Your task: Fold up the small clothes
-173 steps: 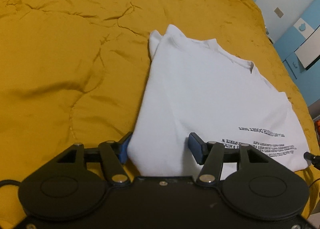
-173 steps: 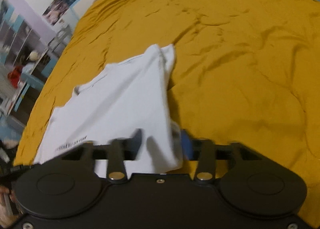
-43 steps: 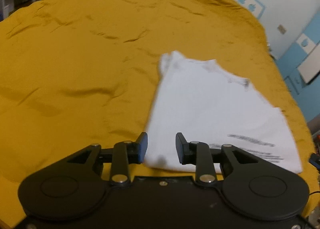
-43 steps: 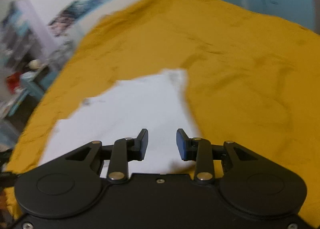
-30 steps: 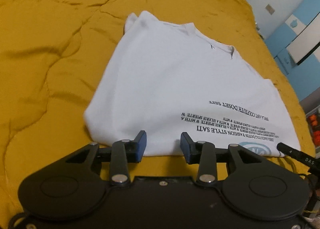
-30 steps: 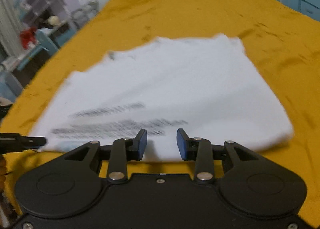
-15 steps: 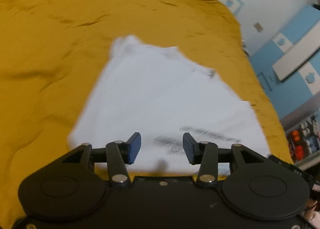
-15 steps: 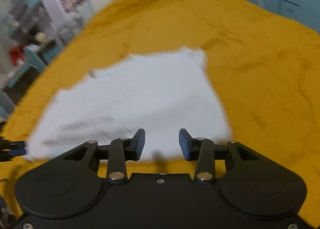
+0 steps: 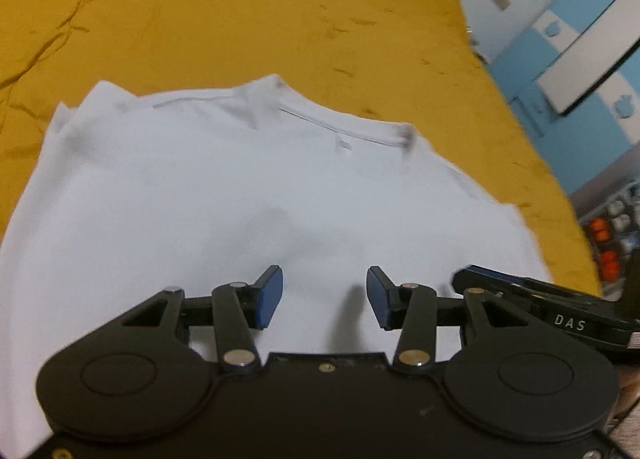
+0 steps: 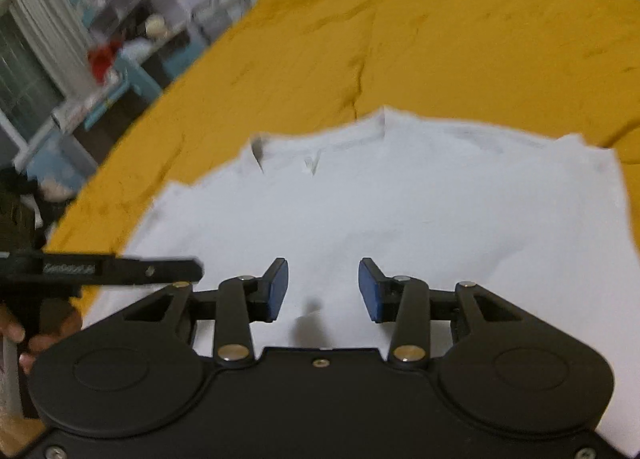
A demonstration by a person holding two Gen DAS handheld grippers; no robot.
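White T-shirt (image 9: 240, 195) beneath parted, empty fingers (image 9: 269, 296)

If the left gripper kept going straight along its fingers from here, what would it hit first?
Most likely the white T-shirt: the left gripper points down at its plain middle, jaws apart with nothing between them, below the collar. How far off the cloth lies is hard to judge; the yellow bedspread is beyond.

White t-shirt (image 9: 248, 195) smooth matt cloth; yellow bedspread (image 9: 200, 11) creased, slightly sheeny fabric; left gripper (image 9: 324, 297) matt black plastic, metal rivets.
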